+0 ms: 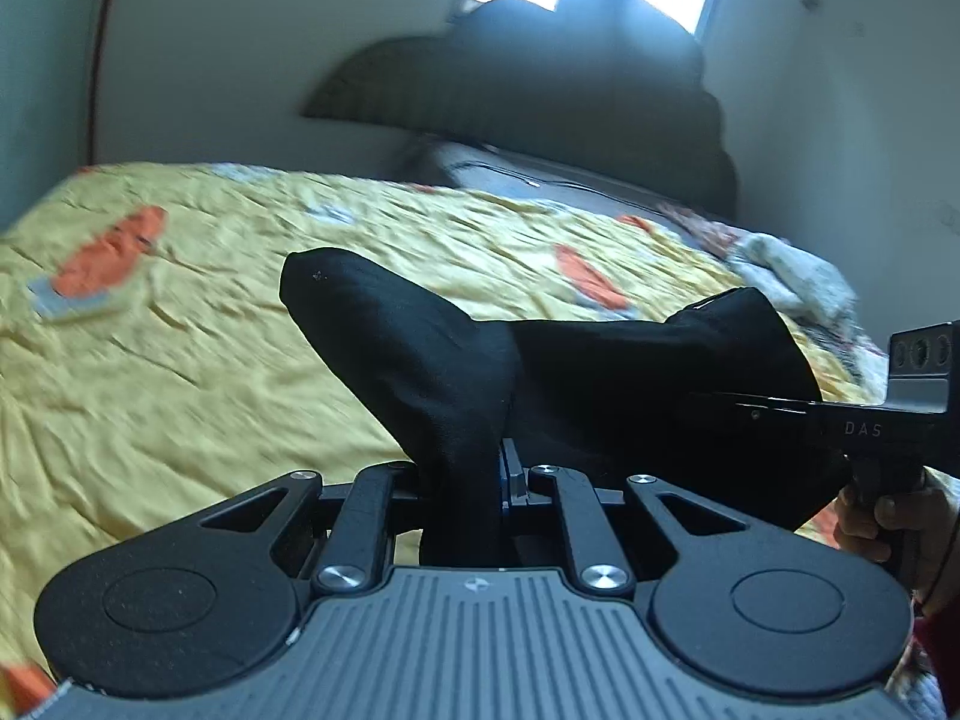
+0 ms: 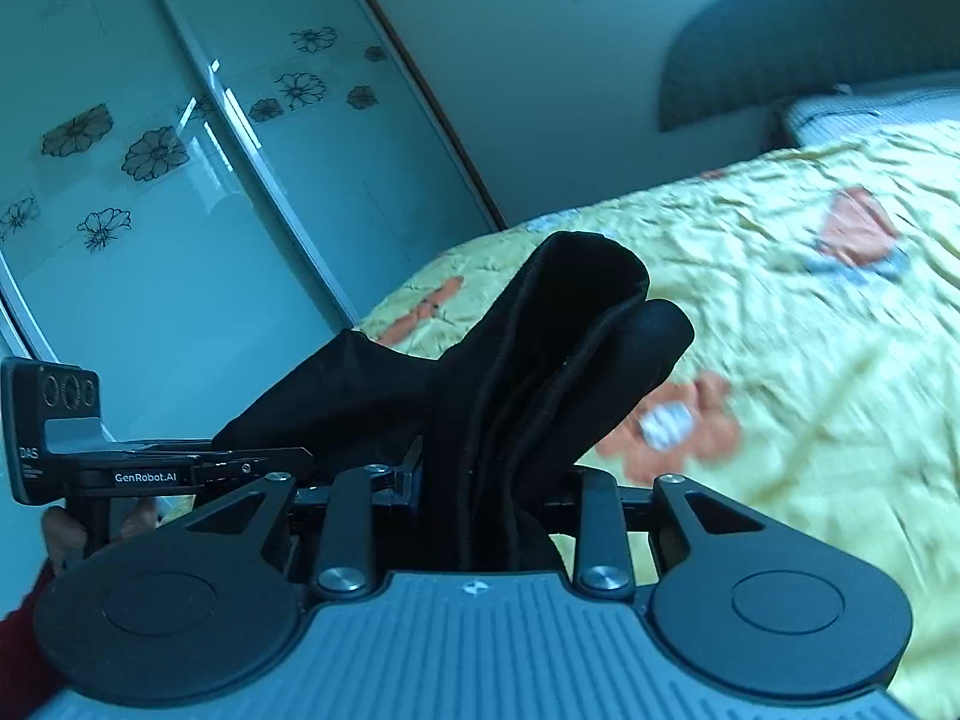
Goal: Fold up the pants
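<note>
Left gripper: my left gripper (image 1: 480, 474) is clamped almost fully together on a bunch of the black pants (image 1: 420, 360); the cloth rises out of the jaws toward 11 o'clock in the left wrist view.

Right gripper: my right gripper (image 2: 498, 480) is closed on a thicker wad of the same pants (image 2: 540, 372), folded layers with a ribbed band, perhaps the waistband, standing up toward 1 o'clock in the right wrist view.

Where the pants are: held between my two grippers above the bed, a dark span of cloth sagging from one grip to the other. Whether the lower part touches the bedspread I cannot tell.

Deciding relation: the stretch of fabric between the grips runs side to side. From my left gripper the other gripper (image 1: 840, 420) sits at 3 o'clock; from my right, its partner (image 2: 180, 468) sits at 9 o'clock. Both hold the cloth equally close, so neither hand is nearer.

Long axis: I judge the legs hang below and out of view, so the length runs downward from the held edge.

Material: soft matte black knit, limp, drapes in rounded folds.

Bed: a yellow quilted bedspread (image 1: 180, 360), crinkled, with orange patches; a dark padded headboard (image 1: 540, 90) at 12 o'clock.

Next move, as I judge it: lay the pants flat on the bedspread, keeping the held edge taut.
</note>
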Available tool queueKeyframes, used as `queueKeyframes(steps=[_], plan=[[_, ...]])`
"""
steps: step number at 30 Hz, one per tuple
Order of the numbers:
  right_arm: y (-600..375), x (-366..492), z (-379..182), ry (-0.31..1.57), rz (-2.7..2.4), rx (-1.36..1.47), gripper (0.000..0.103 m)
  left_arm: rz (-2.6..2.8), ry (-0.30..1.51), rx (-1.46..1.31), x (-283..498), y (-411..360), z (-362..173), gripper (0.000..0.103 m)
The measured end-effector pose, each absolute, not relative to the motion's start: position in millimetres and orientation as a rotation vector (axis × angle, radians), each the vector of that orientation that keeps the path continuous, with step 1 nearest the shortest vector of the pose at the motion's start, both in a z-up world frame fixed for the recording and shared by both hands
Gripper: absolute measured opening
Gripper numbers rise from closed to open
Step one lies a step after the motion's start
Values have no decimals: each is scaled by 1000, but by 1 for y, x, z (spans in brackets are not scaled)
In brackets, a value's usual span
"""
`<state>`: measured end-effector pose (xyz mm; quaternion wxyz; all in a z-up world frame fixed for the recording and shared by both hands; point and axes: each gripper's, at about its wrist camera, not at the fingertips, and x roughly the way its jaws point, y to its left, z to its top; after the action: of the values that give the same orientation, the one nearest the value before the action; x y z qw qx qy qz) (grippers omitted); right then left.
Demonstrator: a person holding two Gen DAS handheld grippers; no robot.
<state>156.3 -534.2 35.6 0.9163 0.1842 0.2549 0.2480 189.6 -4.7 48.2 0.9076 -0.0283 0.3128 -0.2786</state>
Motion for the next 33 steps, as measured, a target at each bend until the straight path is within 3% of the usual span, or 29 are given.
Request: queueKeyframes(steps=[13, 14, 17, 23, 29, 33], plan=[[-489, 258, -11, 659, 404, 302, 33, -425, 740, -51, 270, 11, -3, 16], [-489, 260, -15, 673, 392, 301, 36, -417, 754, -83, 272, 15, -6, 20], [-500, 261, -21, 698, 383, 380, 47, -387, 776, -159, 272, 27, -9, 45], [-510, 226, -7, 670, 262, 262, 57, -258, 715, -121, 237, 36, 6, 45], [-487, 165, 19, 451, 185, 7, 58, -166, 653, -22, 187, 26, 16, 46], [-463, 157, 8, 514, 336, -78, 58, -194, 699, 64, 184, 6, 0, 52]])
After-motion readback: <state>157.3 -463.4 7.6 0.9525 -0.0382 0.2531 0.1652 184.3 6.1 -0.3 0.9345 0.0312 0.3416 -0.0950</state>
